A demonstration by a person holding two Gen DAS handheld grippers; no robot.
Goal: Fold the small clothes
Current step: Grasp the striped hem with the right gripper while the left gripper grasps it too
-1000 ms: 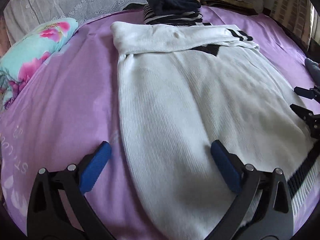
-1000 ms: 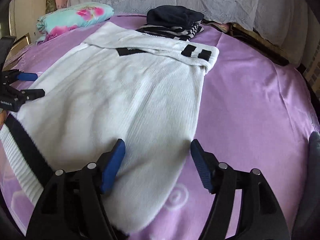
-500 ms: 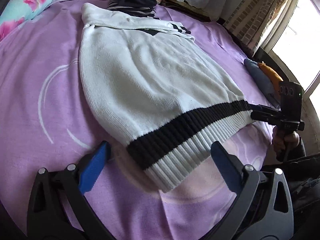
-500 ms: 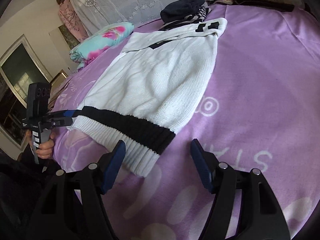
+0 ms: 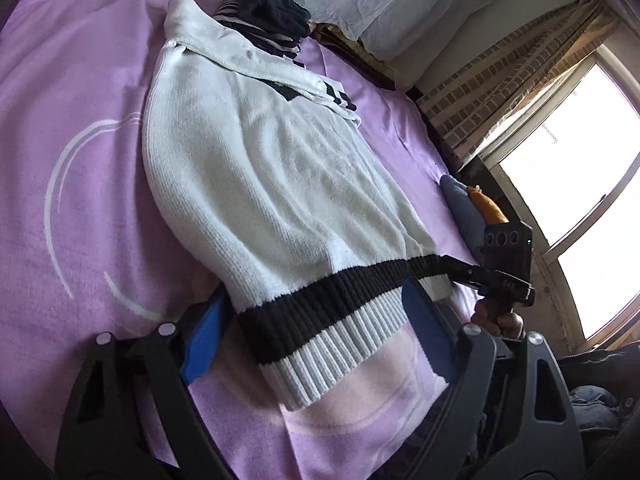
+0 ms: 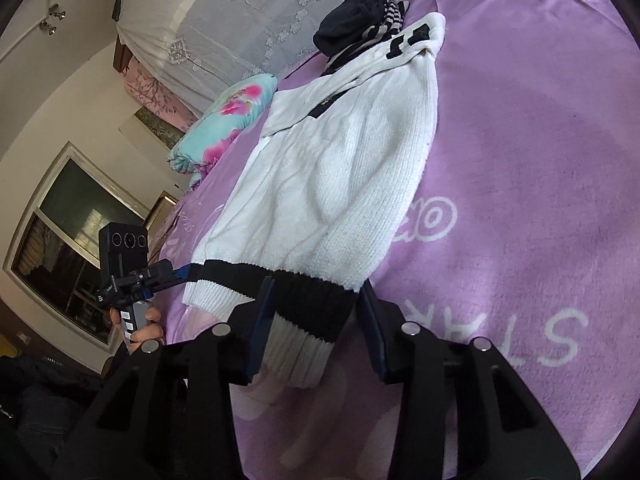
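Observation:
A white knit sweater (image 5: 272, 184) with a black-and-white ribbed hem (image 5: 332, 320) lies flat on the purple bedspread (image 5: 72, 152). My left gripper (image 5: 316, 340) is open, its blue pads either side of the hem's left corner. My right gripper (image 6: 316, 320) is open around the hem's right corner (image 6: 304, 312). In the left wrist view the right gripper (image 5: 448, 264) shows at the hem's far end. In the right wrist view the left gripper (image 6: 180, 274) shows at the other end. The sleeves (image 6: 404, 46) lie folded across the sweater's top.
A pile of dark and striped clothes (image 5: 272, 20) sits beyond the sweater's collar. A floral pillow (image 6: 224, 128) lies at the bed's left side. A grey and orange bundle (image 5: 472, 208) lies at the bed's right edge by the window (image 5: 576, 168).
Both grippers have drawn back from over the sweater's body to its hem. Each now straddles one hem corner, and the right gripper's jaws have narrowed.

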